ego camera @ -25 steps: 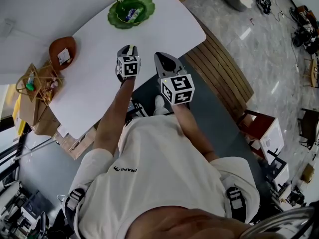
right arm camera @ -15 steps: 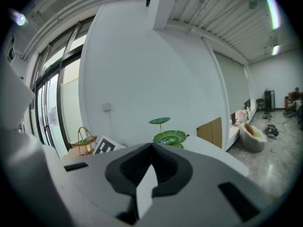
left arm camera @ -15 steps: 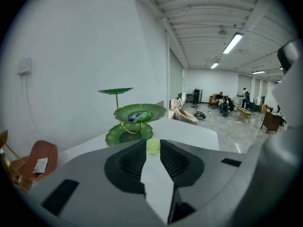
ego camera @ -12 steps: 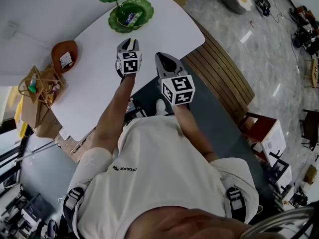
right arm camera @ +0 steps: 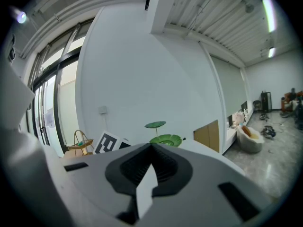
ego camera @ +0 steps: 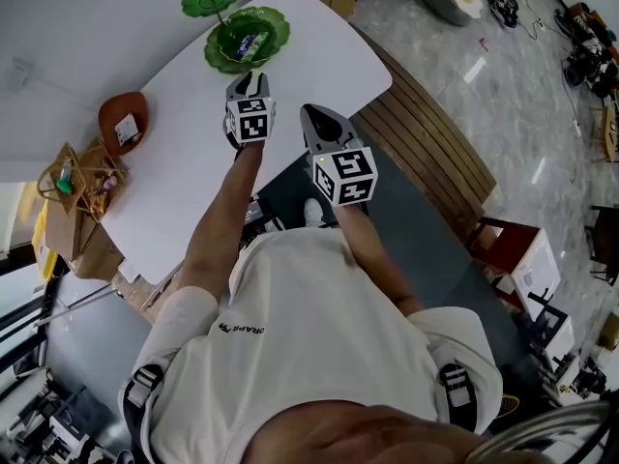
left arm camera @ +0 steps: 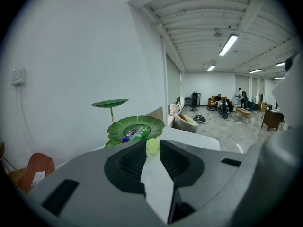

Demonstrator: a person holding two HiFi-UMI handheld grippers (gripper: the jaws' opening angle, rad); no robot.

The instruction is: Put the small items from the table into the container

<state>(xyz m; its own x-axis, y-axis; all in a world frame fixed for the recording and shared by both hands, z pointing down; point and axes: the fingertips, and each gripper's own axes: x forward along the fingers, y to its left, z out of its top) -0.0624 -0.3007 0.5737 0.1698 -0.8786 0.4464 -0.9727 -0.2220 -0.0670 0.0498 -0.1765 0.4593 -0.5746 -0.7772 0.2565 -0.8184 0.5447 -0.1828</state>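
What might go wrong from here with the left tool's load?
The small green piece sits only at the tips of the left tool, so it may slip out before reaching the green leaf dish. That dish is shallow and holds wrapped items; a release from high up might bounce onto the table.

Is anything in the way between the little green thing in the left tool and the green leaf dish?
Nothing visible. The left tool grips the small yellow-green item, and only bare white table lies between it and the green leaf dish ahead.
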